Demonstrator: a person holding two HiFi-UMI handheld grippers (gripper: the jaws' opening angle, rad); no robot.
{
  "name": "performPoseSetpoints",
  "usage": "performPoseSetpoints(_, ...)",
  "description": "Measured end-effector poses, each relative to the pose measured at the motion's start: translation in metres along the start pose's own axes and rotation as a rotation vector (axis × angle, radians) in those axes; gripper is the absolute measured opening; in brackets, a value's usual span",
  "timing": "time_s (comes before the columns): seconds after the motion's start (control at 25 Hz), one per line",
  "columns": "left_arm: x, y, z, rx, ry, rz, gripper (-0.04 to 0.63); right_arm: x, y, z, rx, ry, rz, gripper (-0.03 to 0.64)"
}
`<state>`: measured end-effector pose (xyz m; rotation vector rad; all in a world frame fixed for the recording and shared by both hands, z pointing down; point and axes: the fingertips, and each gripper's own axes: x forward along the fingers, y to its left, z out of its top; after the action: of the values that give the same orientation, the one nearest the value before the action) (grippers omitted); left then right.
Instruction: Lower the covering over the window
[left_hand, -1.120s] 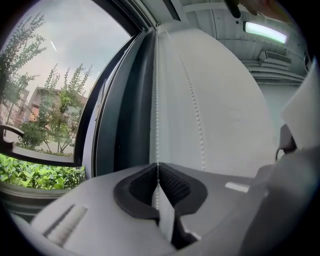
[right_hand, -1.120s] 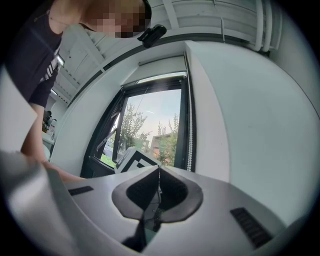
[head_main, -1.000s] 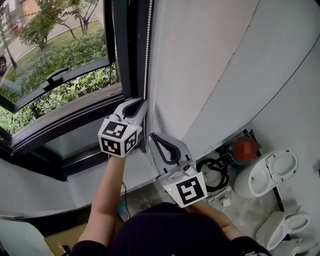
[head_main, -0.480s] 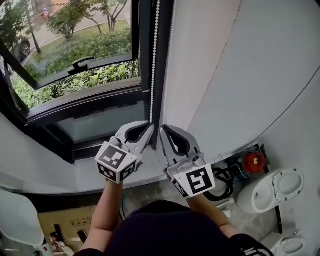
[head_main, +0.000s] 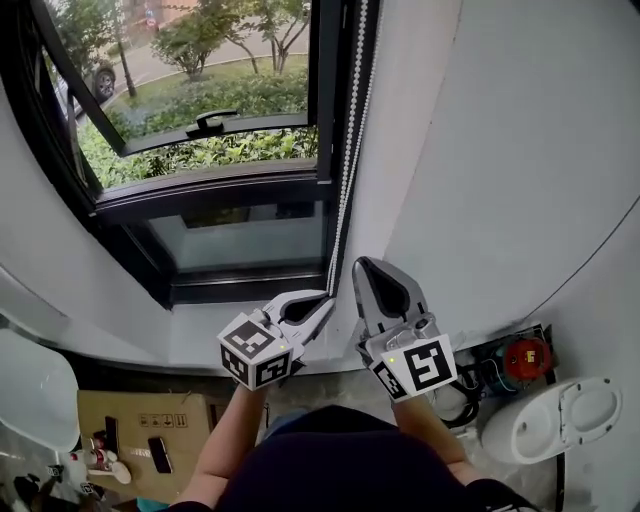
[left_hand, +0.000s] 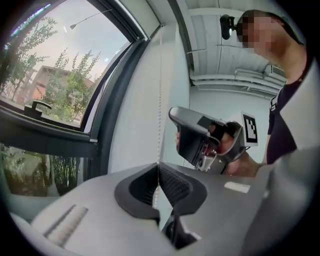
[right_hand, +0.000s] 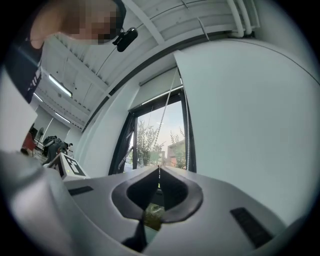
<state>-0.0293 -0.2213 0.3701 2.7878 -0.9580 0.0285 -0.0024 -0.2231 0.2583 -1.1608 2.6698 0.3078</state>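
A: Our left claw (head_main: 327, 298) is shut on the chain (head_main: 347, 150), low down by the window's (head_main: 220, 100) bottom right corner.

B: Our right claw (head_main: 362, 263) pinches it too, just above. We see the chain hanging along the window's right edge.

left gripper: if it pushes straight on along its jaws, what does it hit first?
The bead chain is pinched in the left gripper. Past it, the white wall beside the dark window frame looks first, though depth is unclear.
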Motion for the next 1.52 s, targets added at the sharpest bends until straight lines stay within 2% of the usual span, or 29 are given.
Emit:
performPoseSetpoints(0.24, -0.001, -0.025, -0.026, -0.048, -0.021, 0.003, 0.018, -0.019, 0.003, -0.001, 0.023, 0.020, 0.076, 0.014)
performPoseSetpoints(0.36, -0.001, -0.029, -0.025, -0.060, -0.044, 0.010, 0.017, -0.020, 0.006, -0.009, 0.126, 0.077, 0.155, 0.014)
performPoseSetpoints(0.48, -0.001, -0.030, -0.024, -0.058, -0.040, 0.023, 0.017, -0.022, 0.013, -0.010, 0.250, 0.083, 0.252, 0.014)
performPoseSetpoints(0.72, -0.003, -0.034, -0.026, -0.061, -0.041, 0.034, 0.017, -0.021, 0.023, -0.011, 0.328, 0.078, 0.333, 0.014)
performPoseSetpoints(0.96, -0.002, -0.042, -0.028, -0.069, -0.039, 0.018, 0.017, -0.017, 0.029, -0.010, 0.322, 0.091, 0.347, 0.015)
performPoseSetpoints(1.16, 0.002, -0.040, -0.065, -0.054, 0.089, 0.024, 0.015, -0.013, 0.035, -0.016, 0.290, 0.117, 0.342, 0.014)
performPoseSetpoints(1.28, -0.002, -0.037, -0.073, -0.117, 0.069, 0.003, 0.015, -0.011, 0.039, -0.020, 0.279, 0.129, 0.329, 0.014)
performPoseSetpoints(1.44, -0.009, -0.030, -0.072, -0.127, 0.063, -0.012, 0.015, -0.008, 0.037, -0.022, 0.279, 0.125, 0.287, 0.014)
performPoseSetpoints(1.52, -0.017, -0.029, -0.072, -0.134, 0.060, -0.027, 0.015, -0.005, 0.042, -0.024, 0.282, 0.134, 0.308, 0.014)
